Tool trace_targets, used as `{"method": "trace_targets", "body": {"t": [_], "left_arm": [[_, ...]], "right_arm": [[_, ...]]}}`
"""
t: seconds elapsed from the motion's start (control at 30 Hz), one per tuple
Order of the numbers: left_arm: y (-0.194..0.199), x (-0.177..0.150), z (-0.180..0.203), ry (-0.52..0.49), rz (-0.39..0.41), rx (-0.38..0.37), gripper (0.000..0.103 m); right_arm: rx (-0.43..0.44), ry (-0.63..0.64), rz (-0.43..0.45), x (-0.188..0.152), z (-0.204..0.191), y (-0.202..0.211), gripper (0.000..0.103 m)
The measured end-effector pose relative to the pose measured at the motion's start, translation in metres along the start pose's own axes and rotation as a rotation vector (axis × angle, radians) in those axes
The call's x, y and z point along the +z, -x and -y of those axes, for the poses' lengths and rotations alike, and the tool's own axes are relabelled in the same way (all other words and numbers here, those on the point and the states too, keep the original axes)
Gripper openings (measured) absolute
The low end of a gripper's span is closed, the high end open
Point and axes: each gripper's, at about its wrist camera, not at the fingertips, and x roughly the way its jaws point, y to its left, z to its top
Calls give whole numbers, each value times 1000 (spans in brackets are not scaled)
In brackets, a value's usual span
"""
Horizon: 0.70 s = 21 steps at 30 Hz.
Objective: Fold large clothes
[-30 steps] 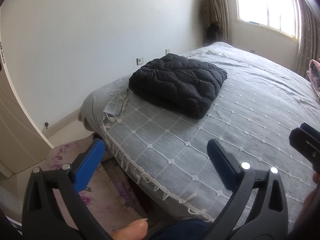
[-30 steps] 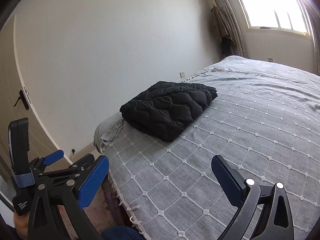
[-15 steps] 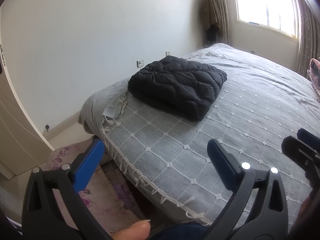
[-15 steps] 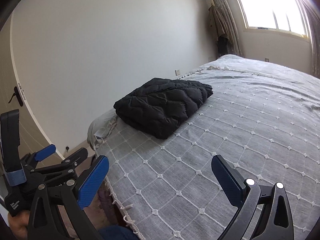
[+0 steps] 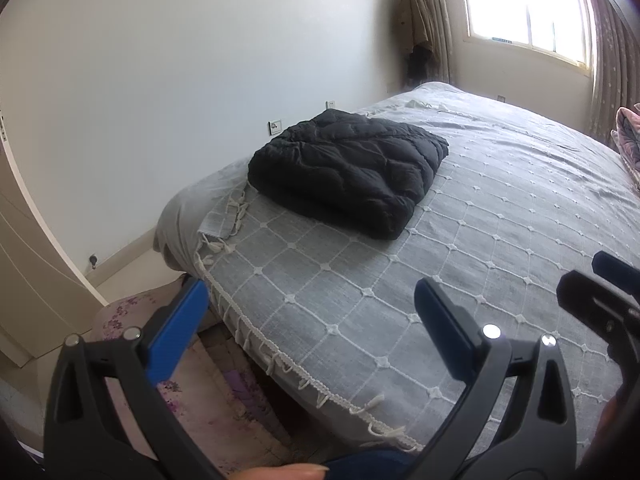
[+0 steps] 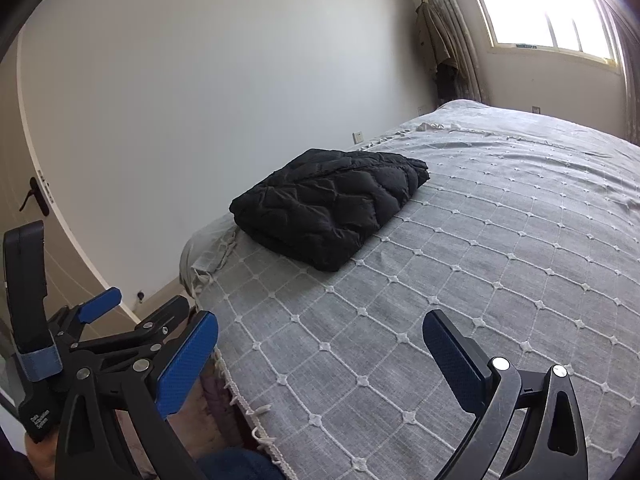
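Both of your grippers have drifted a little since the earlier frames: in the right wrist view the folded jacket has slid rightward and the left tool has risen further into the lower left corner, while in the left wrist view the right tool's tip pokes in slightly more from the right edge. Your left gripper (image 5: 310, 312) hangs over the near left corner of the bed with its jaws spread wide and nothing between them; your right gripper (image 6: 320, 344) is just as wide apart and empty, over the near part of the cover. Each finger is black moulded plastic with a flat blue textured pad (image 6: 188, 364) and shiny rivets at the joints. A fingertip shows at the bottom edge of the left wrist view. Beyond the tools lies the bedspread (image 5: 500, 240), a grey woven cloth crossed by a raised white diamond grid with small knots at the crossings and a white tasselled fringe along its near and left edges. The black quilted jacket (image 5: 348, 172) sits well apart from both grippers, on the far left part of the bed near the corner, folded into a thick, puffy rectangular bundle with wavy stitched channels. Left of the bed a floral rug (image 5: 192, 392) covers the floor, a plain white wall (image 5: 180, 80) rises behind, and a bright window (image 6: 552, 8) with curtains stands far right.
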Motion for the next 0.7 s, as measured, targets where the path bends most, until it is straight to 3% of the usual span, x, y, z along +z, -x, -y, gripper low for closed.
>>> {"method": "trace_targets", "body": {"t": [0.7], "left_arm": [[2, 0, 5, -2, 15, 6, 102]], "right_arm": [[-4, -7, -8, -1, 0, -6, 103]]}}
